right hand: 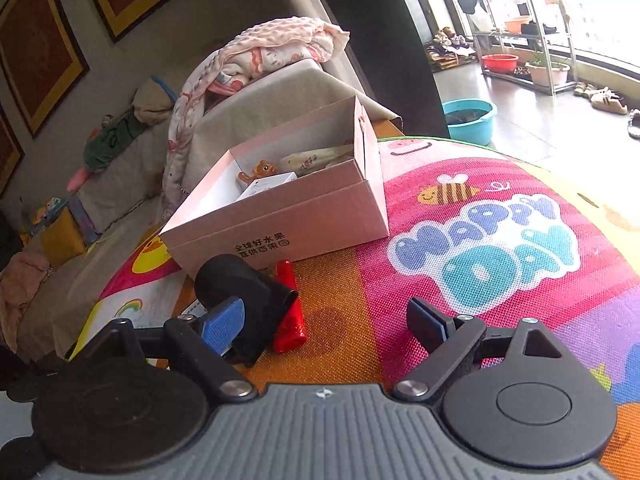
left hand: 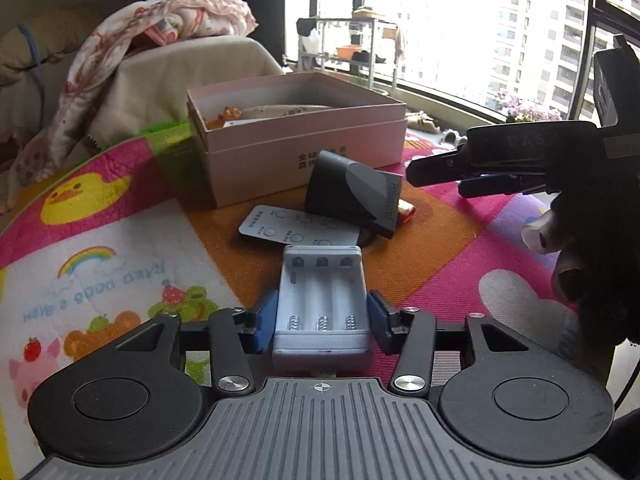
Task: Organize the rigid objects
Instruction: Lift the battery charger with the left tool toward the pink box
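My left gripper (left hand: 321,318) is shut on a pale blue battery holder (left hand: 322,300), holding it by its sides over the colourful mat. Ahead lie a white remote (left hand: 296,230) and a grey hair-dryer nozzle (left hand: 352,190), in front of an open pink box (left hand: 304,136). My right gripper (right hand: 326,326) is open and empty above the mat, with the nozzle (right hand: 244,300) and a red object (right hand: 289,308) just beyond its left finger. The box (right hand: 280,216) holds a small orange toy (right hand: 260,172) and other items. The right gripper also shows in the left wrist view (left hand: 452,172).
A sofa with a floral blanket (right hand: 256,64) stands behind the box. A green item (left hand: 176,148) sits left of the box. A blue basin (right hand: 470,118) and a metal shelf (right hand: 520,28) stand on the floor by the window.
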Tool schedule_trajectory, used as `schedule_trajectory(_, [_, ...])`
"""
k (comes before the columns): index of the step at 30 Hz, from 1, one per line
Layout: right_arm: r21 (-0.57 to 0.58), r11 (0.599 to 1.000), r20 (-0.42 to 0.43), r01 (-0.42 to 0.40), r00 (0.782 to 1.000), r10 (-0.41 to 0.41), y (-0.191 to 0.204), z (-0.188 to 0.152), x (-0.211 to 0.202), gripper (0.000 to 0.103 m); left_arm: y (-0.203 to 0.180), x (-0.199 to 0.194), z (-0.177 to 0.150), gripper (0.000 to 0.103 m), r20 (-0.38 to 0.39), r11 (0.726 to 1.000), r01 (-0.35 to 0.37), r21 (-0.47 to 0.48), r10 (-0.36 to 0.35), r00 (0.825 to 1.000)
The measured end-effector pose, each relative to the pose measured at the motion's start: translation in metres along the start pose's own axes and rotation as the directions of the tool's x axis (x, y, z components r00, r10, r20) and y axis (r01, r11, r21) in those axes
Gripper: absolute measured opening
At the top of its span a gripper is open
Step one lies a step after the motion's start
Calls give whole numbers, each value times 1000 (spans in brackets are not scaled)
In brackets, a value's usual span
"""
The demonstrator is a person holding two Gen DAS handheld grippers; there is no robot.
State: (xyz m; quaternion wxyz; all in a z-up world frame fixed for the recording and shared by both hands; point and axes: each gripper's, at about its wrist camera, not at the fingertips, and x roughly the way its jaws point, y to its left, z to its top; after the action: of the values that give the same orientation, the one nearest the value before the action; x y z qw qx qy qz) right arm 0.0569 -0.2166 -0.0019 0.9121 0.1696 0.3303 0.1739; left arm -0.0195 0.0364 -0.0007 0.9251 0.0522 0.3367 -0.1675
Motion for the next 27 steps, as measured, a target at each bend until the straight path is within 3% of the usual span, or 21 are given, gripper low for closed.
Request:
schedule_trajectory(5, [-4,1000,-7,6,1000,-6,1,0,2,89,24,-3,-2,53,10,988,-113,-105,115,993])
schedule_trajectory(8, [-12,1000,-13,10,1000,-10,2,1,4,90,33,-4,-1,53,15,982,-106,-158,110,994])
schedule_trajectory(11, [-38,999,-19,27,999,-28,6,0,5,90,24,-2,0,53,7,984,-138,-112,140,990])
schedule_trajectory(14, [-143,989,-25,41,999,-45,23,-1,7,90,21,-2,-2,52,20,986,-141,-90,144,989])
schedule_trajectory(16, [-274,961,4,46,999,-47,43,-4,4,90,29,-4,-5,53,34,985,-113,-134,119,992])
schedule_trajectory(19, [-472,877,67,89,996,-65,76,-8,3,90,37,-6,-8,53,56,979,-78,-186,90,994])
schedule_trajectory(23, [-559,828,21,48,999,-43,97,3,22,90,37,-6,-9,53,64,978,-74,-196,88,994])
schedule_trajectory(25, [-555,831,-10,37,999,-51,101,10,35,81,36,-6,-8,53,64,978,-78,-192,92,994])
schedule_trajectory(26, [-549,835,-35,32,998,-61,102,11,41,63,36,-6,-8,53,64,978,-78,-191,92,994])
schedule_trajectory(27, [-543,839,-68,20,995,-67,101,11,45,52,36,-6,-8,53,65,978,-78,-192,91,994])
